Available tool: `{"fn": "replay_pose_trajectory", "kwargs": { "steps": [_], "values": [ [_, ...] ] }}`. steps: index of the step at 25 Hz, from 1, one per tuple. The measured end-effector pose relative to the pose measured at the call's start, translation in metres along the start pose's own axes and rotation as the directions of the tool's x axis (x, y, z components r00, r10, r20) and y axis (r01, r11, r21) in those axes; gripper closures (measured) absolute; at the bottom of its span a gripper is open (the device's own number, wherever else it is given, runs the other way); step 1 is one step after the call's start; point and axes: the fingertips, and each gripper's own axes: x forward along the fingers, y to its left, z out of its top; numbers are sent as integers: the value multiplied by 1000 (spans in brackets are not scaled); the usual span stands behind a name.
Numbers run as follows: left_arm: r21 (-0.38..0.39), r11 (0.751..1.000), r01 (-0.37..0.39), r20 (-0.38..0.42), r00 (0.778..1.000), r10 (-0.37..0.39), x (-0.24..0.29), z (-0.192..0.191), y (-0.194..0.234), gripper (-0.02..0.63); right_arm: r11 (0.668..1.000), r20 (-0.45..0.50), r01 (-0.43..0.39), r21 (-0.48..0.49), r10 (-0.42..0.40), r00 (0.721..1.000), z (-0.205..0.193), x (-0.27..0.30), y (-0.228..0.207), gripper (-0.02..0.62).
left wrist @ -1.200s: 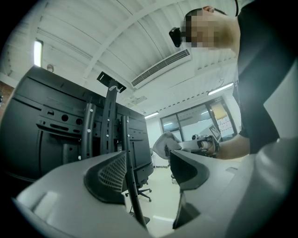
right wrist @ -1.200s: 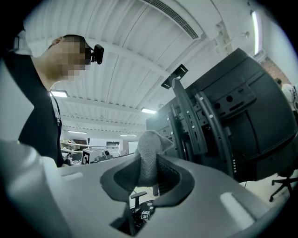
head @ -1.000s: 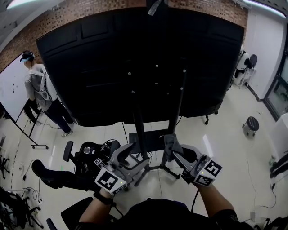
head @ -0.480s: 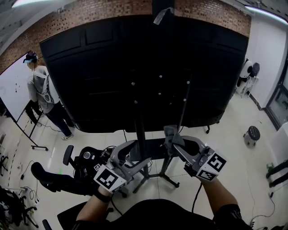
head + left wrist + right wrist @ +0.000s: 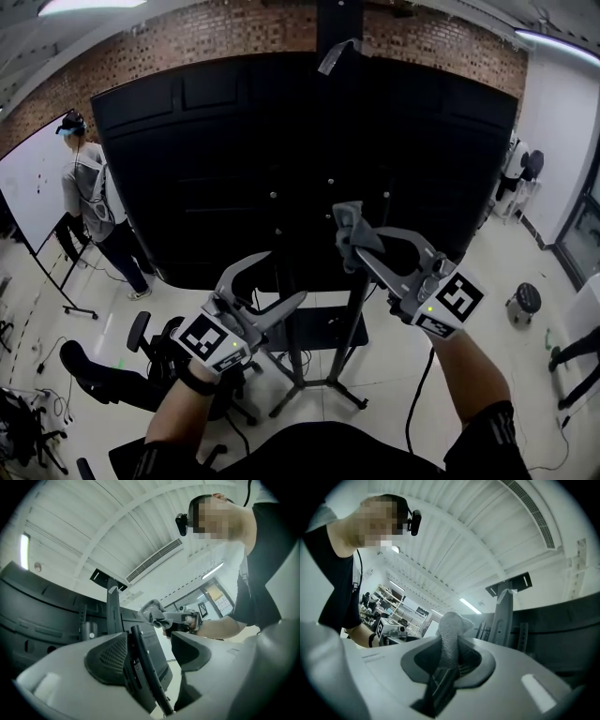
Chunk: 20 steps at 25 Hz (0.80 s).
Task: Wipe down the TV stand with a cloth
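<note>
Both grippers have risen. The right gripper (image 5: 351, 236), pinching the cloth (image 5: 349, 221), has climbed from low beside the stand's base (image 5: 323, 328) up to the back of the TV (image 5: 216, 169), near the top of the right post (image 5: 360, 307). The left gripper (image 5: 284, 277), jaws apart, has lifted too, though less far. The head has tipped upward, so the TV sits lower in view.

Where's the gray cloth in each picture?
Head view: cloth right of the middle, in the right gripper.
Left gripper view: cloth near the middle, beyond the jaws.
Right gripper view: cloth in the middle, between the jaws.
Shared landmark: the TV stand's post.
</note>
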Motion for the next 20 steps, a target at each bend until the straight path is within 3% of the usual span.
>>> {"fn": "replay_pose_trajectory", "kwargs": {
  "steps": [4, 9, 12, 17, 20],
  "values": [
    [44, 999, 19, 41, 999, -21, 28, 35, 15, 288, 992, -1, 13, -122, -13, 1000, 36, 23, -38, 528],
    [92, 995, 40, 47, 998, -44, 61, 70, 25, 288, 983, -31, 24, -182, -30, 999, 78, 51, -82, 528],
    [139, 990, 37, 41, 998, -43, 78, 88, 37, 288, 965, -50, 35, -260, -50, 998, 100, 70, -110, 526],
    [133, 991, 24, 65, 997, -33, 94, 123, 63, 287, 932, -84, 80, -353, -117, 990, 130, 98, -155, 526],
    [176, 984, 18, 64, 998, -29, 102, 140, 70, 288, 906, -95, 106, -410, -158, 983, 154, 112, -179, 525]
  ]
}}
